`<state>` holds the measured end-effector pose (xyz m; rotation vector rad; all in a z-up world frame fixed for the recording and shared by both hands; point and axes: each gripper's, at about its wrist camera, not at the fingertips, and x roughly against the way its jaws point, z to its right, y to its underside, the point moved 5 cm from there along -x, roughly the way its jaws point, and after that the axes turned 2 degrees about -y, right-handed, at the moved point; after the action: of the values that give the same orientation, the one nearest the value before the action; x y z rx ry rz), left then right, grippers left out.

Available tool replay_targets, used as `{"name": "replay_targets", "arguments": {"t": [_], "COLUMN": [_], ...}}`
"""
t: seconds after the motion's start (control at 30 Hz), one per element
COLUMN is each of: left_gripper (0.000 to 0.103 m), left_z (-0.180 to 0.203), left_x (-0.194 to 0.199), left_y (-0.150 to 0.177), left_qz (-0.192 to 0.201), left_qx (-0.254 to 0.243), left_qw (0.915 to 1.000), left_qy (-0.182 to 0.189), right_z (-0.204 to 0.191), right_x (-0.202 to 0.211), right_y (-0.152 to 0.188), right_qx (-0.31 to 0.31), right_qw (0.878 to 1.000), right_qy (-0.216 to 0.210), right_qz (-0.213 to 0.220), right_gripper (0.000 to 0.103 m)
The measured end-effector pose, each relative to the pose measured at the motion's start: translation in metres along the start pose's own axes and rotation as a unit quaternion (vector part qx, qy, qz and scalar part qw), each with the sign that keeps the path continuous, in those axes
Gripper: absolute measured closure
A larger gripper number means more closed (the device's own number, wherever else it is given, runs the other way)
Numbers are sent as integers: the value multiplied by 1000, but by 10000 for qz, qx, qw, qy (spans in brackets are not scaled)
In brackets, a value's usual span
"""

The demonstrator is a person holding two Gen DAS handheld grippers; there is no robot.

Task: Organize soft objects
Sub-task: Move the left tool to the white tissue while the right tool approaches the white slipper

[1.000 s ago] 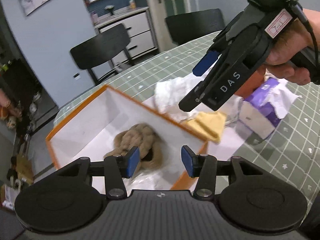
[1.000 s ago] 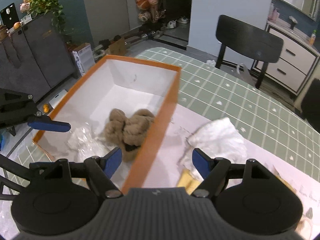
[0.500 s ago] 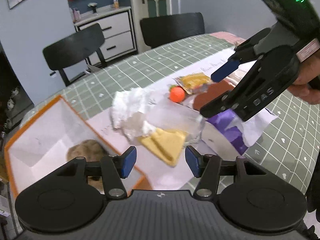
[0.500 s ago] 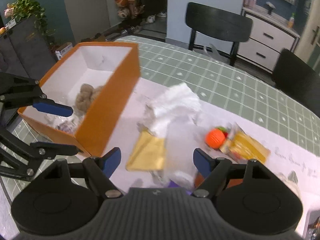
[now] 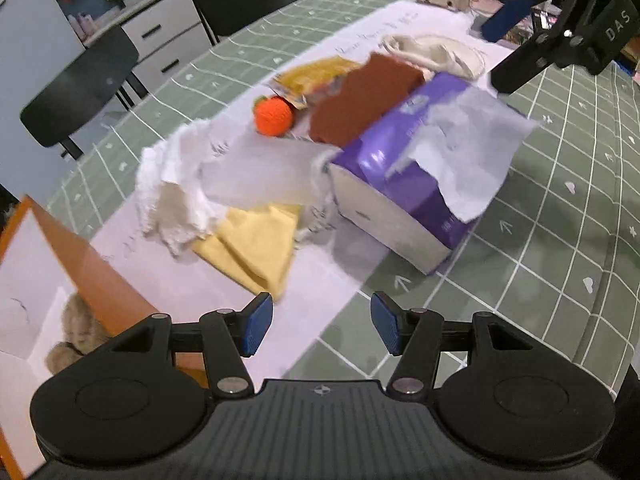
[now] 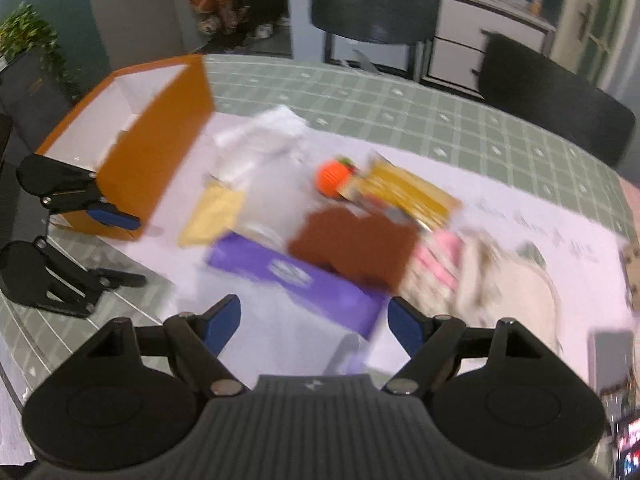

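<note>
My left gripper (image 5: 322, 328) is open and empty, hovering just short of a folded yellow cloth (image 5: 256, 240). A fluffy white towel (image 5: 172, 184), a purple tissue pack (image 5: 420, 168), a brown cloth (image 5: 368, 96) and an orange knitted ball (image 5: 273, 115) lie beyond it. The orange box (image 5: 100, 284) sits at the left with a tan plush (image 5: 76, 328) inside. My right gripper (image 6: 314, 326) is open and empty above the purple tissue pack (image 6: 288, 276). It also shows top right in the left wrist view as the right gripper (image 5: 500, 50).
A cream bag (image 5: 436, 52), a yellow packet (image 5: 316, 74) and a pink item (image 6: 438, 256) lie on the white paper strip over the green checked tablecloth (image 5: 540, 264). Black chairs (image 6: 372, 4) stand behind the table. The right wrist view is blurred.
Both grippers have swung away from the orange box toward the pile of soft things and come lower. The left jaws stand a little wider than before.
</note>
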<state>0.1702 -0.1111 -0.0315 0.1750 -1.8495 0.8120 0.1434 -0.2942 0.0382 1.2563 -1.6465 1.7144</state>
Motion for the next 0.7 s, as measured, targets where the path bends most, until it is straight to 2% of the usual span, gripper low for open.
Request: {"name": "replay_targets", "arguments": {"t": [0.17, 0.3, 0.37, 0.43, 0.6, 0.7], "left_gripper": [29, 28, 26, 19, 19, 19], "left_z": [5, 2, -4, -15, -43, -59], "left_x": [-16, -26, -22, -16, -13, -19], "left_y": [1, -8, -17, -27, -51, -67], "left_qz": [-161, -343, -351, -324, -365, -387], "left_qx": [-162, -234, -193, -33, 142, 274], "left_qw": [9996, 9982, 9982, 9982, 9955, 9941], "left_qy": [-167, -429, -456, -509, -859, -976], "right_z": [34, 58, 68, 79, 105, 120], "right_x": [-8, -17, -21, -24, -28, -30], "right_y": [39, 53, 53, 52, 47, 39], "right_qx": [-151, -304, -410, -523, -674, -747], "right_qw": [9993, 9982, 9977, 9972, 9954, 9936], "right_qy": [267, 423, 459, 484, 660, 848], "right_qz": [-221, -297, -269, -227, -143, 11], "right_gripper": [23, 22, 22, 22, 21, 15]}}
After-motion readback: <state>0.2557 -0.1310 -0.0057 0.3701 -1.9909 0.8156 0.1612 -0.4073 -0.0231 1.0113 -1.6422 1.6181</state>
